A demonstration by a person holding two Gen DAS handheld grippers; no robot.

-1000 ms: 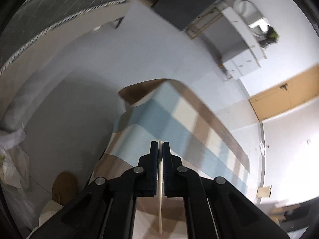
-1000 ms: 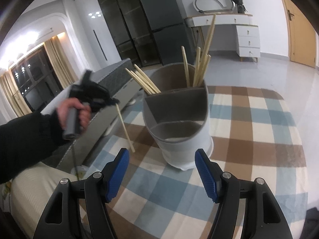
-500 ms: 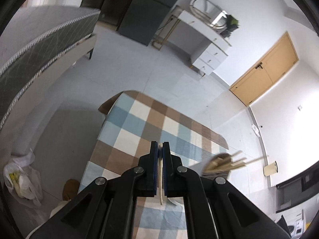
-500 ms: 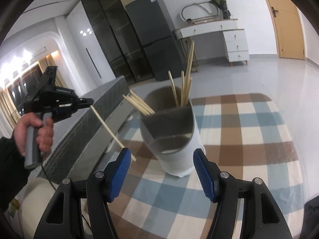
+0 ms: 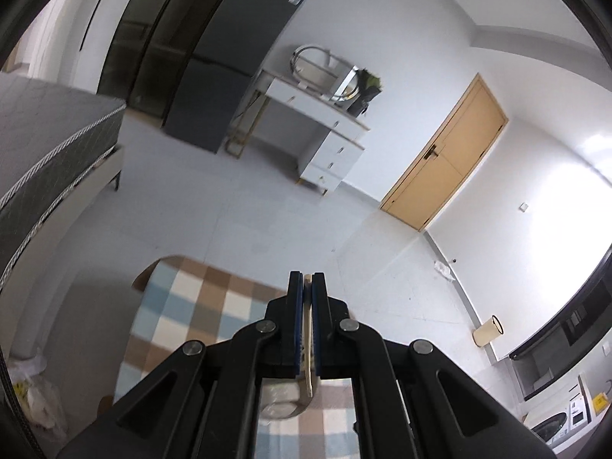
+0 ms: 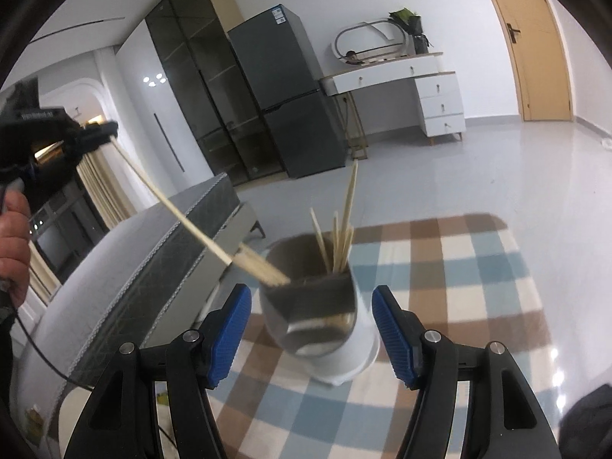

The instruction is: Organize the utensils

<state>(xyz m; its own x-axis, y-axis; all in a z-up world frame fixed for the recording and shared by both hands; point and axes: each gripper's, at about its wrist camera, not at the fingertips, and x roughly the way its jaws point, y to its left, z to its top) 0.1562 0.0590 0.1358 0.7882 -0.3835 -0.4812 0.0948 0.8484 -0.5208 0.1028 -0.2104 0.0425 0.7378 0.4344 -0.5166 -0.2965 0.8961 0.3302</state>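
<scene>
My left gripper [image 5: 306,287] is shut on a single wooden chopstick [image 5: 308,348]. In the right wrist view the left gripper [image 6: 101,132] is raised at upper left, and the chopstick [image 6: 172,212] slants down towards the holder's rim. The grey-and-white utensil holder [image 6: 319,313] stands on the checked tablecloth [image 6: 459,306] with several chopsticks [image 6: 342,229] upright in its back compartment. My right gripper [image 6: 311,321] is open, its blue pads on either side of the holder, not touching it. The holder's rim shows below the left fingers [image 5: 279,401].
A grey mattress [image 6: 160,267] lies left of the table. A dark fridge [image 6: 283,88], a white dresser [image 6: 420,88] and a wooden door [image 6: 535,46] stand at the far wall. A plastic bag [image 5: 34,394] lies on the floor at left.
My left gripper has risen and tilted, bringing the chopstick's lower end close to the holder's rim. My right gripper has moved nearer to the holder, which now sits between its pads.
</scene>
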